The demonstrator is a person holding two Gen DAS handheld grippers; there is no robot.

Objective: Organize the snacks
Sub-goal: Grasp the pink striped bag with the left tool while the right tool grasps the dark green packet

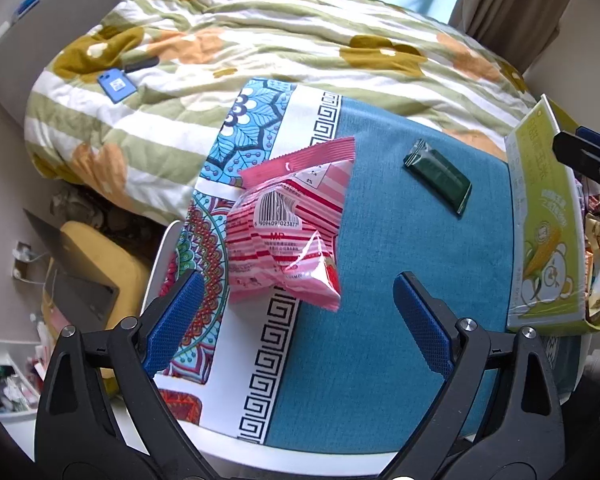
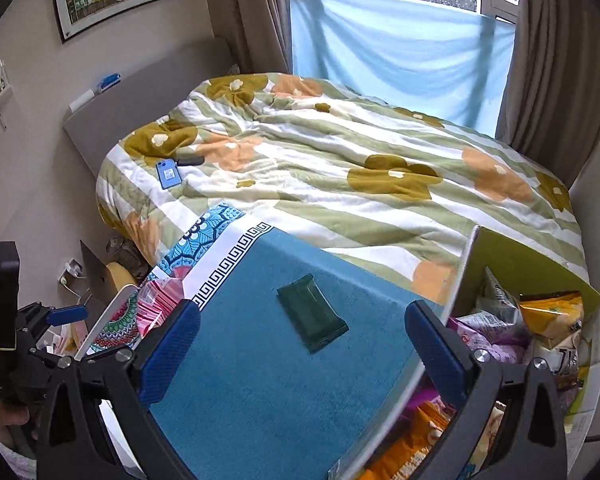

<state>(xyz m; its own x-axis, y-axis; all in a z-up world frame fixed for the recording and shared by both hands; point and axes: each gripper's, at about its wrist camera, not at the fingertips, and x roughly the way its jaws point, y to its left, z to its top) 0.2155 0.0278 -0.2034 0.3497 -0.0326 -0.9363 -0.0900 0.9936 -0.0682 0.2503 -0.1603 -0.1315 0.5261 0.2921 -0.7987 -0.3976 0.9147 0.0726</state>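
My left gripper (image 1: 296,320): jaws wide apart, nothing between the pads, pointing steeply down at the cloth.
My right gripper (image 2: 300,352): jaws wide as well, empty; its right finger (image 2: 436,352) sits just beside the wall of the snack box (image 2: 464,276).
Pink packet (image 1: 288,236): lies crumpled on the cloth-covered table (image 1: 380,320), straddling the patterned border and the blue field, just ahead of my left fingertips and a little toward the left finger.
Green bar (image 2: 312,312): flat on the blue cloth, ahead of my right gripper and roughly centred between its fingers, well apart from the pink packet.
Snack box: open at the table's right side, already crowded with bags.
Risk, pink packet: I judge the puffy foil could slip or crush if I close off-centre, and a pad could snag the cloth and drag it.
Risk, green bar: thin and flat, so the pads may skate over it or pinch the cloth instead.
Risk, box: my right finger could knock the thin wall and shove or tip the box.
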